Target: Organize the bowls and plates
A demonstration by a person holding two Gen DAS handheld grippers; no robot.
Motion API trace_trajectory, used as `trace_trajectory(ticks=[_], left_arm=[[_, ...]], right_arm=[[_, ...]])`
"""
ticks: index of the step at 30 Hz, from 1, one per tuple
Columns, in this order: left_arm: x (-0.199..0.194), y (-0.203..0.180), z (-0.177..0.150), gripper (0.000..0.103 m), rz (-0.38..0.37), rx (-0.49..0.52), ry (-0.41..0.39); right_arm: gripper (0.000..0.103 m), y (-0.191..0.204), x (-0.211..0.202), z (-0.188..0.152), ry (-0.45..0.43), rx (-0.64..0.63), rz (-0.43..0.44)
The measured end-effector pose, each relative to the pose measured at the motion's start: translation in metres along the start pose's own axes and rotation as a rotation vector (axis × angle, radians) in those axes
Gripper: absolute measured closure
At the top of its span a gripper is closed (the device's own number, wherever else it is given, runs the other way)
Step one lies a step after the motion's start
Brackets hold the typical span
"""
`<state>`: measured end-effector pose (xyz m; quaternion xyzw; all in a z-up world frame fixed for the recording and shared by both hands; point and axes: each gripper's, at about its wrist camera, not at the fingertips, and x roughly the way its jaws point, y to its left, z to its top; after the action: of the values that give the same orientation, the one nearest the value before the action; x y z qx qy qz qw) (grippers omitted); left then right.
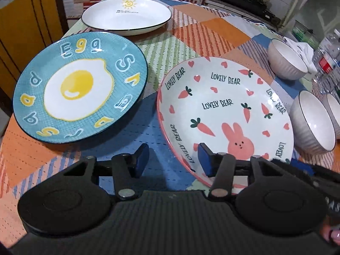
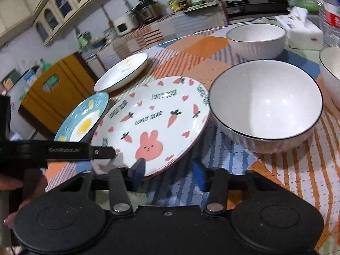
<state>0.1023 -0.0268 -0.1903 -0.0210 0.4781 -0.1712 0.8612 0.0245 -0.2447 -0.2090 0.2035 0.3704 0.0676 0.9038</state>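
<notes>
- Nearest in the left wrist view, the left gripper (image 1: 173,159) stands with its jaws partly apart: one blue pad lies over the near rim of the rabbit plate (image 1: 225,114), the other over bare cloth — the pads press on nothing.
- In the right wrist view the right gripper (image 2: 170,171) is also partly open, straddling that plate's near right edge; its left pad meets the rim, though whether it touches I cannot tell.
- Only this view shows the other gripper's black finger reaching in from the left over the plate.
- The plate rests on the patchwork surface (image 1: 187,34), with the egg plate (image 1: 80,89) to its left.
- Right of it stand white bowls (image 2: 265,104) — seen whole only by the right camera.
- Farthest lies the sun plate (image 1: 126,16).
</notes>
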Motion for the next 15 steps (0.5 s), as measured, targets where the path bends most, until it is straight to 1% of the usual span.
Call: trace_trajectory(ticks=[1, 4, 6, 7, 8, 9, 11, 14, 15], left_arm=[[0.000, -0.002, -0.001, 0.054, -0.001, 0.013, -0.007], [0.003, -0.009, -0.001, 0.054, 0.009, 0.049, -0.017], [0.005, -0.013, 0.000, 0.054, 0.018, 0.059, -0.025], [0.006, -0.014, 0.000, 0.055, 0.019, 0.060, -0.032], [0.006, -0.015, -0.001, 0.064, 0.006, 0.057, -0.040], [0.006, -0.015, -0.001, 0.065, -0.007, 0.051, -0.044], [0.005, -0.016, -0.003, 0.066, 0.000, 0.068, -0.053], [0.002, -0.013, -0.005, 0.066, -0.010, 0.057, -0.026], [0.000, -0.013, -0.007, 0.066, -0.010, 0.067, -0.018]], right_arm=[[0.060, -0.001, 0.001, 0.001, -0.005, 0.004, -0.002], [0.061, -0.002, 0.008, 0.004, -0.013, 0.018, -0.032], [0.063, -0.005, 0.012, 0.004, -0.022, 0.046, -0.030], [0.067, -0.004, 0.014, 0.005, -0.028, 0.042, -0.037], [0.073, -0.001, 0.016, 0.005, -0.028, 0.026, -0.048], [0.073, -0.001, 0.016, 0.004, -0.034, 0.014, -0.054], [0.074, 0.002, 0.016, 0.003, -0.039, -0.011, -0.066], [0.074, 0.011, 0.015, 0.003, -0.027, -0.095, -0.104], [0.074, 0.012, 0.014, 0.002, -0.027, -0.112, -0.101]])
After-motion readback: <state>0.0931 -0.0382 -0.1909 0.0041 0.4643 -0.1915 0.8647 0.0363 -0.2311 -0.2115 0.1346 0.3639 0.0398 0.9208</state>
